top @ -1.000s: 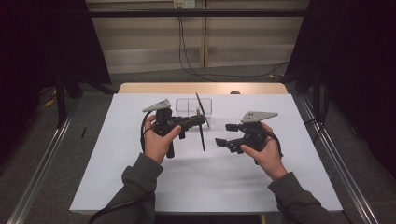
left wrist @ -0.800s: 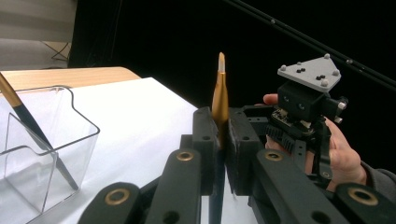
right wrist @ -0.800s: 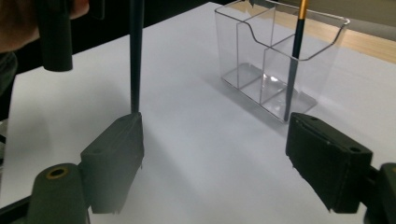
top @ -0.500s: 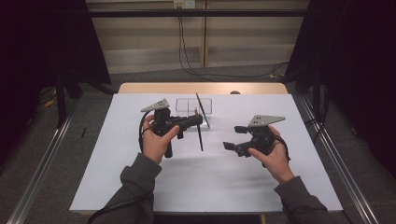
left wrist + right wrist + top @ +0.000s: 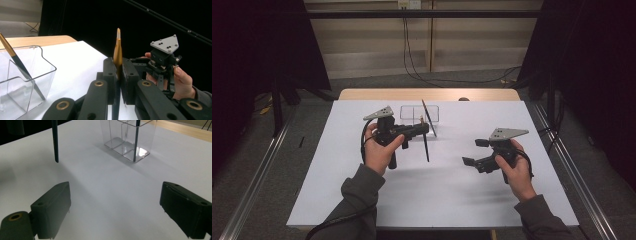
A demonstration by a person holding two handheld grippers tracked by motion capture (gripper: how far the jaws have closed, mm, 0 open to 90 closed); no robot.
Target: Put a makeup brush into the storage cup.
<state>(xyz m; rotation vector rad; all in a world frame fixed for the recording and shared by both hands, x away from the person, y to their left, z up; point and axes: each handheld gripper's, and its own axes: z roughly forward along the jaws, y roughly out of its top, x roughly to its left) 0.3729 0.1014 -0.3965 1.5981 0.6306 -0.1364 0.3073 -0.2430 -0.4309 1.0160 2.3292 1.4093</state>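
- The left gripper (image 5: 424, 131) clamps a pen (image 5: 426, 146) near its gold upper end; in the left gripper view the gold barrel (image 5: 117, 53) stands up between the pressed pads, tip pointing up.
- In the high view the pen hangs dark end down, just above the white sheet (image 5: 337, 190), near table centre and at about 5 o'clock from the holder (image 5: 409, 113).
- The clear holder stands at 12 o'clock on the sheet; one pen (image 5: 428, 117) already leans in it, slanting out toward 5 o'clock.
- Judged from that, one pen is stowed and the held one is lifted but not yet in; carrying it over the rim and letting go are left.
- The right gripper (image 5: 472, 152) sits at 3 o'clock, well apart from the pen. Its jaws have just been opening and stand wide with nothing between them.
- In the right gripper view the bare sheet lies between the pads, with the holder (image 5: 130, 142) ahead.
- The leaning pen takes up part of the holder's mouth and may hinder the drop; the dividers inside narrow the room further.
- Cables (image 5: 412, 55) lie on the floor beyond the table, out of the way.
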